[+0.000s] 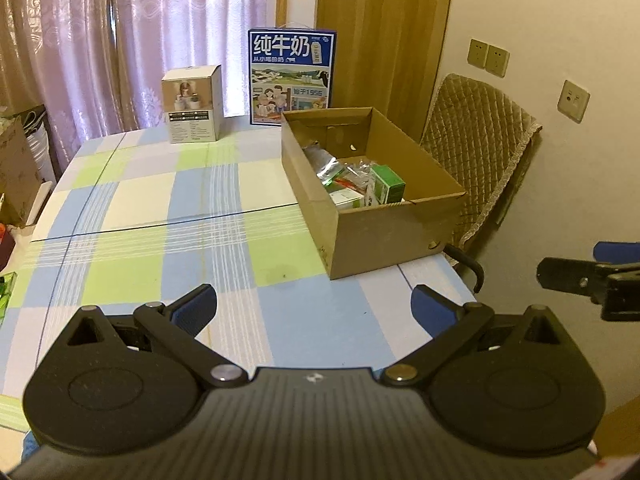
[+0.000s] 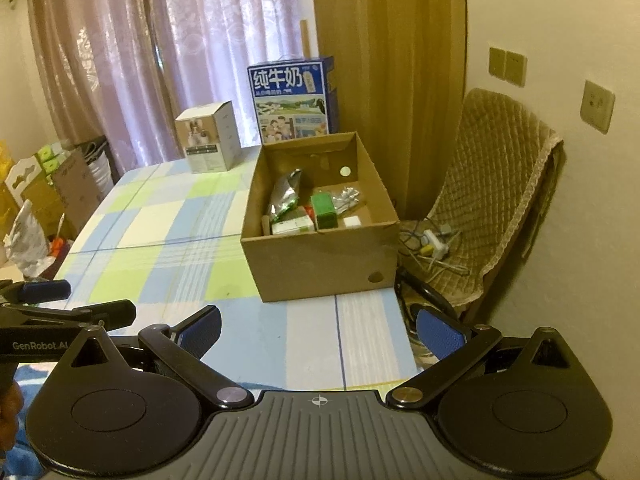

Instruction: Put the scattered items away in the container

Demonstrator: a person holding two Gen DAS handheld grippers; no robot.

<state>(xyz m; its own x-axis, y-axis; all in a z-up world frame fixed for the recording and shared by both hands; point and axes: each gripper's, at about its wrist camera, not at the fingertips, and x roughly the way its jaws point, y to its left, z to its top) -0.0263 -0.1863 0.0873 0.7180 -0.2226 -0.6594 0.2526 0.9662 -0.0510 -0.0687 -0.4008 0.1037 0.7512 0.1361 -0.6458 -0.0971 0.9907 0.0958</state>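
Both our grippers, left (image 1: pixel 314 310) and right (image 2: pixel 319 330), hang wide open and empty short of the box (image 2: pixel 320 264); inside it, light cartons (image 2: pixel 323 210) look stiff enough to pinch by their flat sides, foil pouch (image 2: pixel 285 194) crinkly and slippery.

One open carton (image 2: pixel 320 264) sits on the counter (image 2: pixel 168 240), and two closed boxes stand behind it: a white box (image 2: pixel 209 142) and a blue milk case (image 2: pixel 294 100). Inside the carton I count one foil pouch (image 2: pixel 286 194), one green box (image 2: pixel 323 211), one white-and-green box (image 2: pixel 292 226) and one clear wrapper (image 2: pixel 348 198) (more may lie beneath). One chair (image 2: pixel 492 200). Three wall plates (image 1: pixel 574 101). Two tongs (image 1: pixel 314 310).
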